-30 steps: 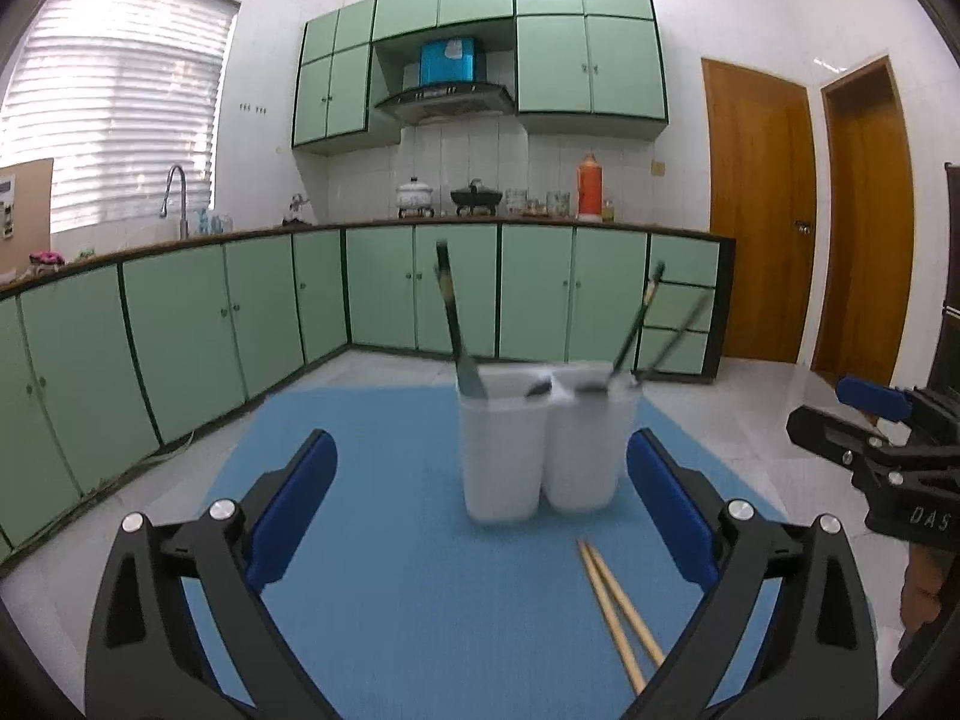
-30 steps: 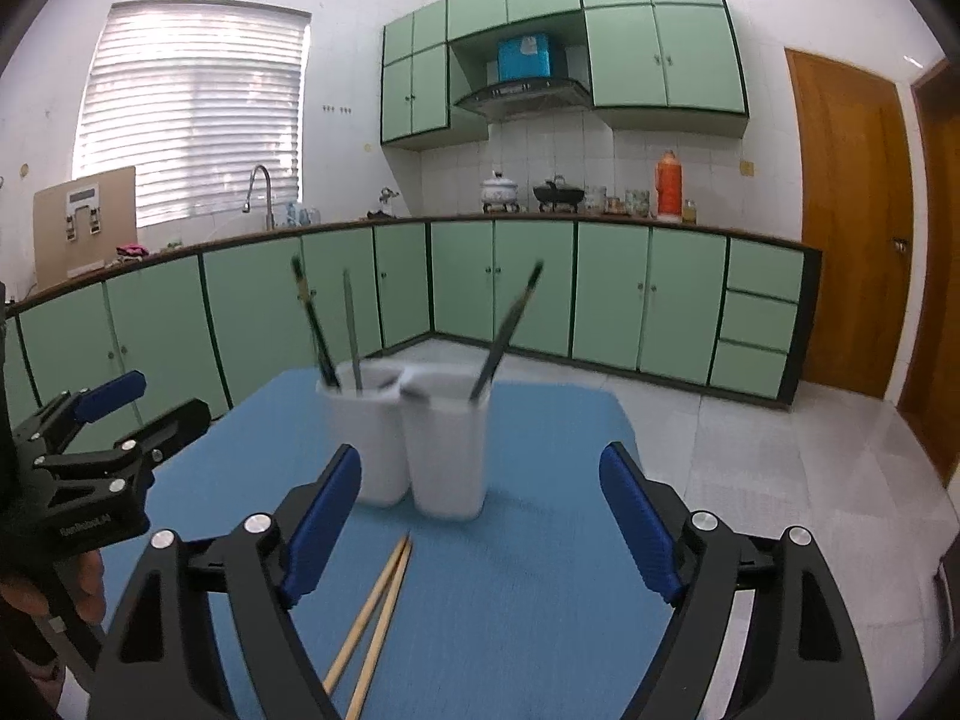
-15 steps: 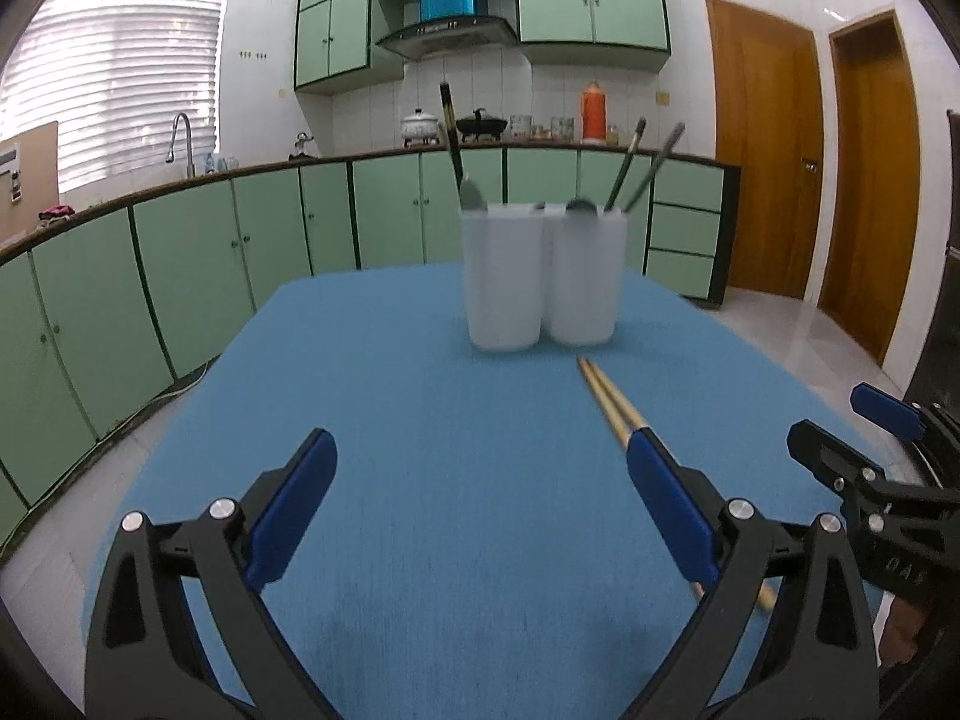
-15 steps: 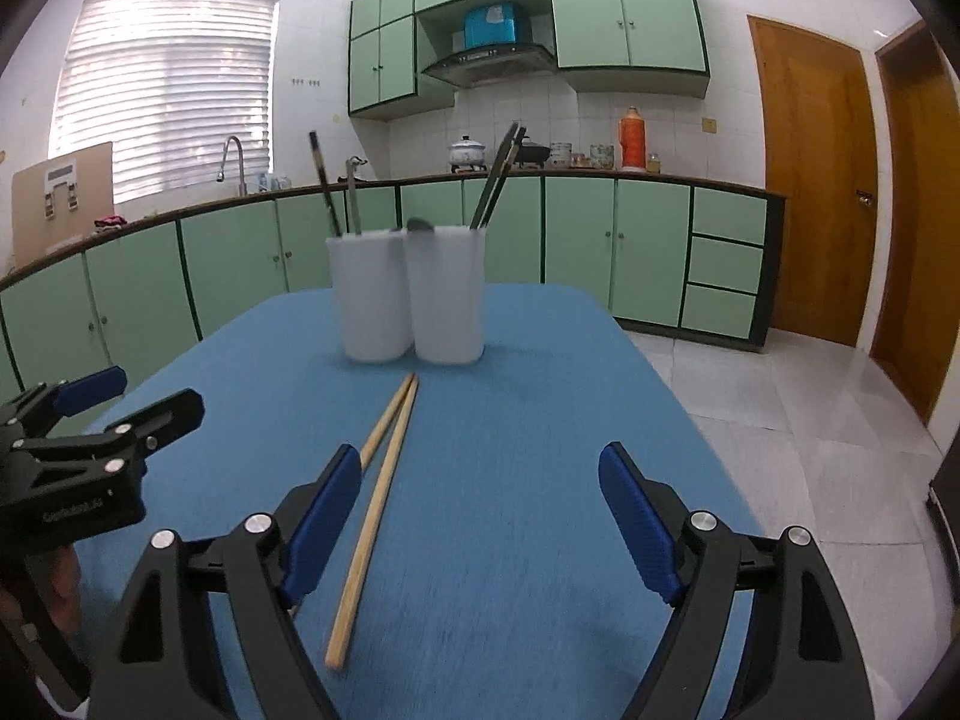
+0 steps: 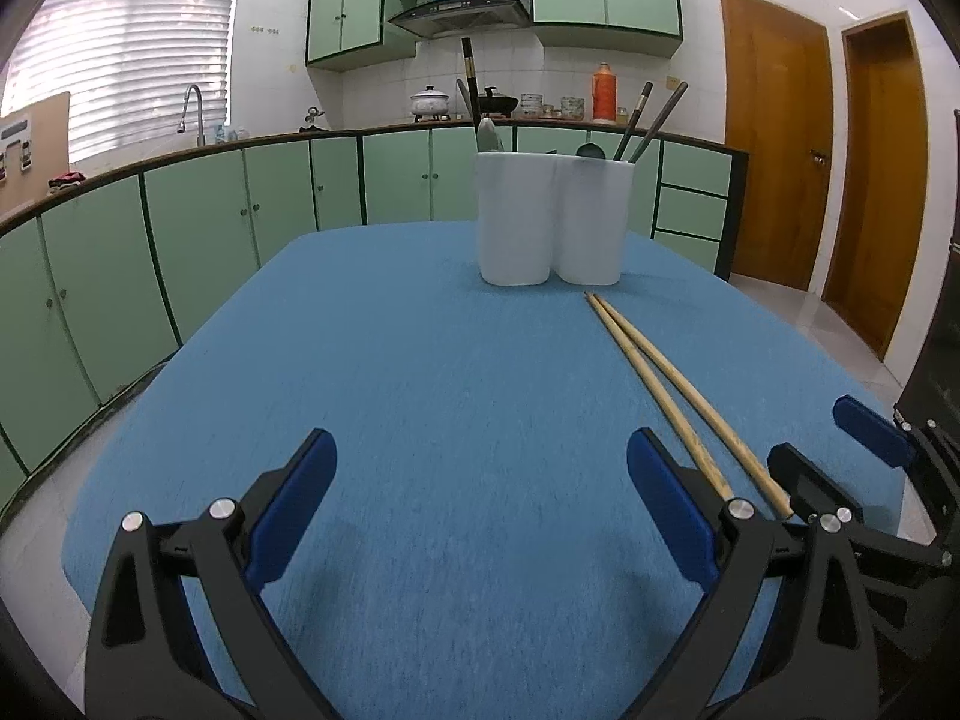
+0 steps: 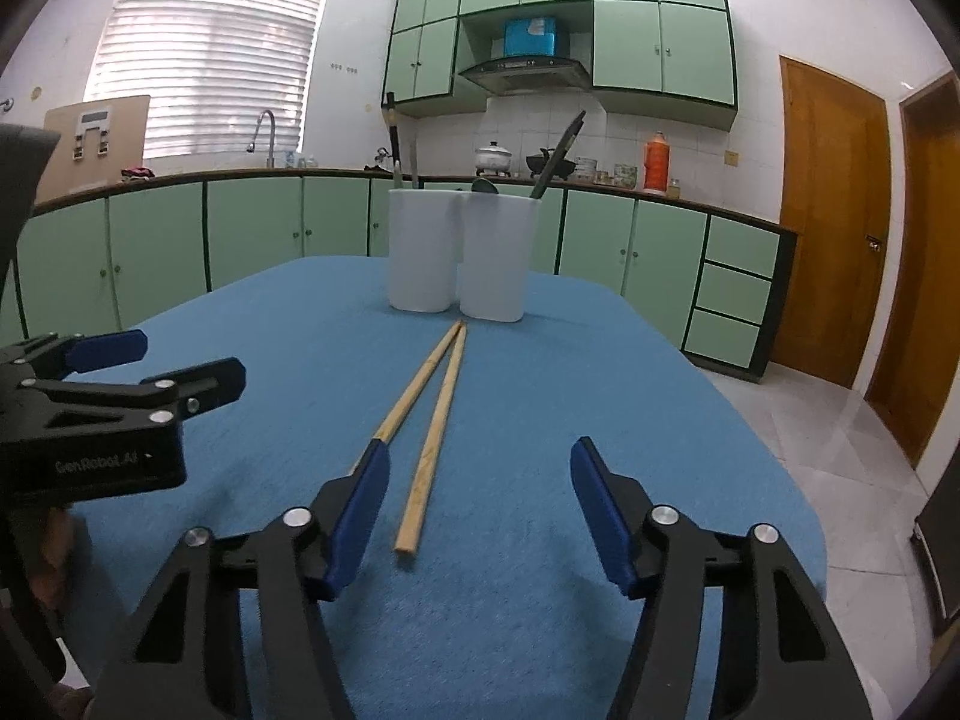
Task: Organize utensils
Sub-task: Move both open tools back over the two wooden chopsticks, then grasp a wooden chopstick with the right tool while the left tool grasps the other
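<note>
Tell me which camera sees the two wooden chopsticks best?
The right wrist view. There the chopsticks lie in the middle of the blue table, one shown whole, the other's near end behind the right gripper. In the left wrist view the chopsticks sit off to the right, their near ends hidden behind both grippers.

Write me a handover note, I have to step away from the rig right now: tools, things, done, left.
Left tool: open, empty, low over the blue cloth.
Right tool: open, jaws have just been closing; the near end of one chopstick lies between them, not gripped.
Chopsticks: two, lying on the cloth in front of the holder, tips toward it.
Holder: white, two compartments, upright at the far end, with dark utensils already standing in both.
Done: those utensils are in.
Left: pick up the chopsticks, likely with the right tool, and stand them in the holder.
</note>
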### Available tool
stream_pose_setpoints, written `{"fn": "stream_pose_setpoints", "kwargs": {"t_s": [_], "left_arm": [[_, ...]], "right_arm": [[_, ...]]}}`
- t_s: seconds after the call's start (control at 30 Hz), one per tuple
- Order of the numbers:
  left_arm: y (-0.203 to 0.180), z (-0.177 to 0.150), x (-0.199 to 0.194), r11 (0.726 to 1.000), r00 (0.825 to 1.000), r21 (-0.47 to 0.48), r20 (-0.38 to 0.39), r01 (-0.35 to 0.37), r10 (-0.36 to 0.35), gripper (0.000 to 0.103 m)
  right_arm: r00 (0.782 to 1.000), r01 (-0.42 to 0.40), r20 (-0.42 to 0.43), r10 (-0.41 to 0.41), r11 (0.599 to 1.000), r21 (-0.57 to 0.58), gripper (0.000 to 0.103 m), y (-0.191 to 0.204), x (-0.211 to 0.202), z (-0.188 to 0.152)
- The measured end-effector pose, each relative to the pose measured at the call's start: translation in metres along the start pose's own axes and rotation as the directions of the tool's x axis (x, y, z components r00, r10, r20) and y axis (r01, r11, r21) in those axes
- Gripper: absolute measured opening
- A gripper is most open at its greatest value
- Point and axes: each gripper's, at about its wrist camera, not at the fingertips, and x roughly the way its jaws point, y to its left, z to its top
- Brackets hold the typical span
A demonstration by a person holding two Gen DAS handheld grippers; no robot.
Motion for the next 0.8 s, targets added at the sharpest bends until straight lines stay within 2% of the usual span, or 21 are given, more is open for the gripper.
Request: {"fn": "stream_pose_setpoints", "kwargs": {"t_s": [0.17,0.3,0.43,0.8], "left_arm": [[-0.002,-0.003,-0.005,1.0,1.0,0.001,0.009,0.003,-0.003,0.095],[-0.004,-0.005,-0.006,1.0,1.0,-0.002,0.01,0.004,-0.004,0.095],[-0.004,-0.005,-0.007,1.0,1.0,-0.002,0.012,0.004,-0.004,0.095],[-0.013,-0.004,-0.011,1.0,1.0,0.005,0.015,0.017,-0.017,0.095]], "right_arm": [[1.0,-0.006,-0.004,0.006,1.0,-0.009,0.047,0.006,0.001,-0.003],[1.0,-0.013,-0.027,0.013,1.0,-0.001,0.032,0.006,0.006,-0.006],[0.998,-0.025,-0.056,0.026,1.0,0.011,0.022,0.005,0.012,-0.007],[0.997,-0.033,-0.07,0.031,0.999,-0.021,0.008,0.013,0.013,-0.01]]}}
